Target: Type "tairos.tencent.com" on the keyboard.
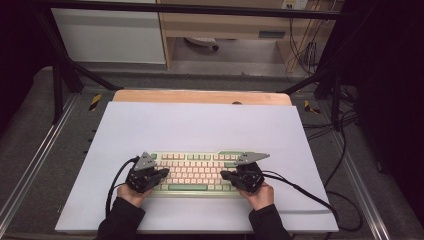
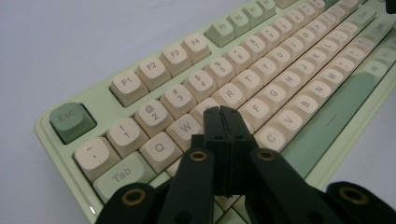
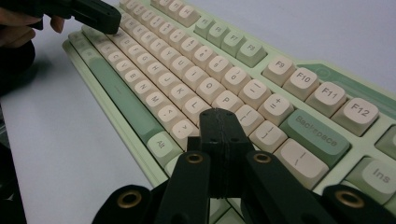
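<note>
From above, a pale green keyboard (image 1: pixel 196 172) with cream keys lies on a big white sheet (image 1: pixel 200 125) that covers the wooden table (image 1: pixel 200 96). It sits near the person's edge, at about 6 o'clock on the sheet. The left gripper (image 1: pixel 161 173) rests on the keyboard's left end, at 9 o'clock, and the right gripper (image 1: pixel 225 174) rests on its right end, at 3 o'clock. A hand holds each one, and a black cable (image 1: pixel 300 192) runs off from the right one.

In the left gripper view, the left gripper (image 2: pixel 221 111) has its two black jaws pressed tight together, with nothing between them. The tips sit over the keys between W and R. The green Esc key (image 2: pixel 72 122) is at 9 o'clock.

In the right gripper view, the right gripper (image 3: pixel 217 113) is clenched too, jaws touching, holding nothing. Its tips sit over the keys just below P. The green Backspace key (image 3: pixel 314 132) is at 3 o'clock. The left gripper (image 3: pixel 91 13) is far off at 11 o'clock
</note>
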`<state>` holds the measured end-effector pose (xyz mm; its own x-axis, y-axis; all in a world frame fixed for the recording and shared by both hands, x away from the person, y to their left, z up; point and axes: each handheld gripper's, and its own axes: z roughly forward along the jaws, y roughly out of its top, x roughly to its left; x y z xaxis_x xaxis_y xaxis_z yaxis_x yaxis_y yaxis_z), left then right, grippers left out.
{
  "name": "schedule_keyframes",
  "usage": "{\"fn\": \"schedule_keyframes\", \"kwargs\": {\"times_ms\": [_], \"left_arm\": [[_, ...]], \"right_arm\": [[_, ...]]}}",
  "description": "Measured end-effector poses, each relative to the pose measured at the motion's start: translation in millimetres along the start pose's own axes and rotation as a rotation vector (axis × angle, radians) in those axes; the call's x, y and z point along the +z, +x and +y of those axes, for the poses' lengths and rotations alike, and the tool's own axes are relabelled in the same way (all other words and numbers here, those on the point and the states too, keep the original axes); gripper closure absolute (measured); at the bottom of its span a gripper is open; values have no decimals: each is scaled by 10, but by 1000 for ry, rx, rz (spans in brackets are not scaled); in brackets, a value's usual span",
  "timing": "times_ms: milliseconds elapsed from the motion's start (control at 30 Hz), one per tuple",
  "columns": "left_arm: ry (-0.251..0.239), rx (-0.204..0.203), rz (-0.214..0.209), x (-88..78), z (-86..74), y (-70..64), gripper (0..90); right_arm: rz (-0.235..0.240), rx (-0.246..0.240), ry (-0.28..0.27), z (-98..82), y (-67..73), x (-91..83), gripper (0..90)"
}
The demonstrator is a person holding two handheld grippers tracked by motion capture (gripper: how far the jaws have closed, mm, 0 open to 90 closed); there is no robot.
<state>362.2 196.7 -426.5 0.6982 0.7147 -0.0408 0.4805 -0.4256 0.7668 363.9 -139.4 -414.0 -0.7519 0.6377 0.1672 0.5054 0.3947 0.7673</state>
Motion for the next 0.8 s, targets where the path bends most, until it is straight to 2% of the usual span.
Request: {"fn": "schedule_keyframes", "kwargs": {"times_ms": [567,800], "left_arm": [[11,3,-1,36,-30,7,900],[-6,8,-2,-34,-23,9,900]], "right_arm": [[5,2,1,-7,11,7,900],[9,0,-7,0,12,1,900]]}}
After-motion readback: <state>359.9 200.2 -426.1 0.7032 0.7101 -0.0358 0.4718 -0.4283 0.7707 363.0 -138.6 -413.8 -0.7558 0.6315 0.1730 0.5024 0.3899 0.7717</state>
